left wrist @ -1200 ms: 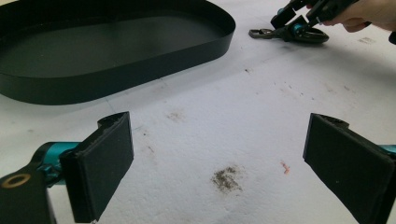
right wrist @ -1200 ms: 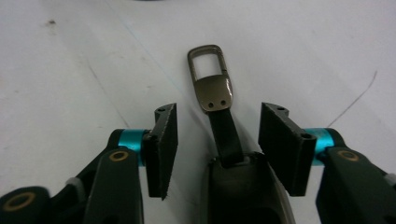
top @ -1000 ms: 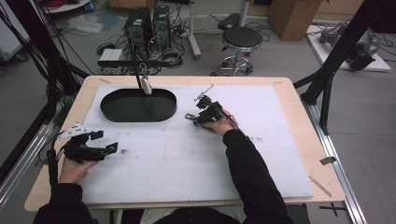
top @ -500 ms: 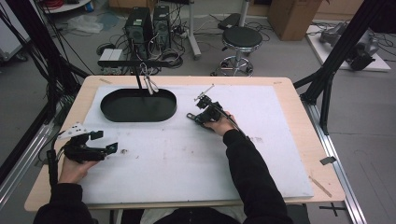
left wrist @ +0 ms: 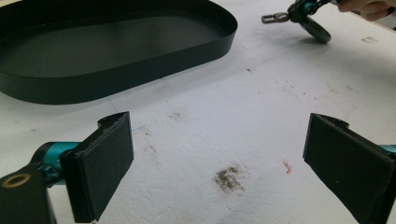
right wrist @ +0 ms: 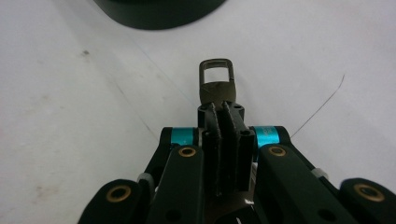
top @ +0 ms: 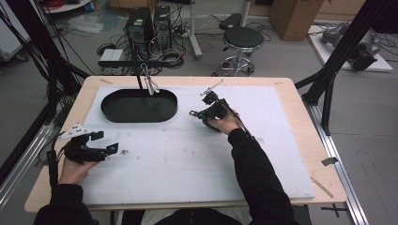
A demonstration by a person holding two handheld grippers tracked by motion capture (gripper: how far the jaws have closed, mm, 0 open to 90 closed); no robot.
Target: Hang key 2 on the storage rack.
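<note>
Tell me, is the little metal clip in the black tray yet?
Not yet. Done: the right gripper has just closed its jaws on the metal clip, whose loop sticks out past the pads. In hand: the clip is held above the white mat. Left: getting it to the black tray, probably. The left gripper waits open over the mat.

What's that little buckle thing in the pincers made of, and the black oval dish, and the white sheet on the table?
Small clasp: probably metal, a dull bronze-grey with a soft sheen, held in the right gripper.
Oval tray: thin, stiff wall in matte black, so painted sheet metal or plastic; I can't tell which.
White sheet: looks like foam board, slightly grainy, matte, with smudges.
</note>
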